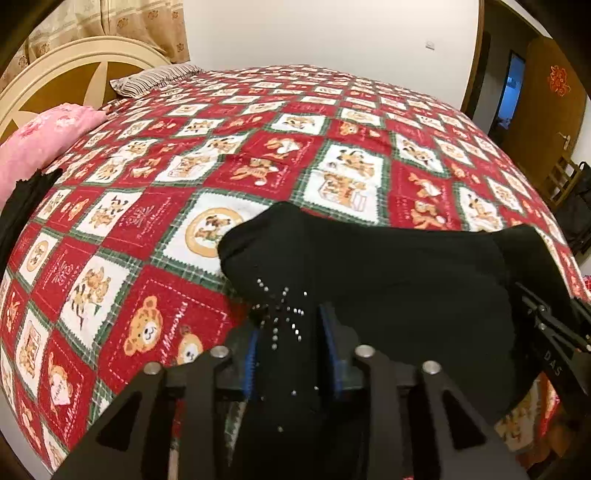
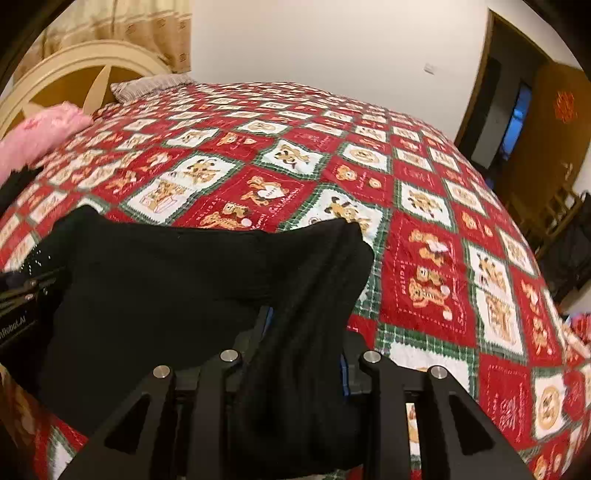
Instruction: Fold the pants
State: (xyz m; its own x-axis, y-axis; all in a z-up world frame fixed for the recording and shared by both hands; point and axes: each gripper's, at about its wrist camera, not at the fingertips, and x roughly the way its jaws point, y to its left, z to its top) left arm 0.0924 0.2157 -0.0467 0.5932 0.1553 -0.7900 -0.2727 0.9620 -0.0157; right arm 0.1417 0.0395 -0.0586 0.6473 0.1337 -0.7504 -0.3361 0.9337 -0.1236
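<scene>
Red, white and green patchwork bedspread [image 1: 258,147] printed with bears, spread over a wide bed. Cream arched headboard [image 1: 55,81] at the far left, with a pink pillow [image 1: 44,140] and a striped pillow [image 1: 155,79] against it. Patterned curtain [image 1: 129,26] above the headboard, plain white wall [image 1: 314,33] behind the bed, brown wooden door [image 1: 550,122] standing ajar at the right.

Both grippers side by side, angled steeply down toward the bedspread, each carrying one end of the same garment.

Black pants [image 1: 406,277] stretched as a broad band between the two, just over the near part of the bed. Left gripper [image 1: 290,332]: blue pads partly spread, with the pants' end bearing a sparkly studded motif [image 1: 280,314] filling the gap between them; cannot tell whether the pads press on the cloth or merely flank it. Right gripper [image 2: 306,350]: pinching a thick bunched fold of the pants, the cloth rising from between its pads and peaking above them. Top edge of the pants sagging slightly between the two ends, bedspread showing beyond it.
</scene>
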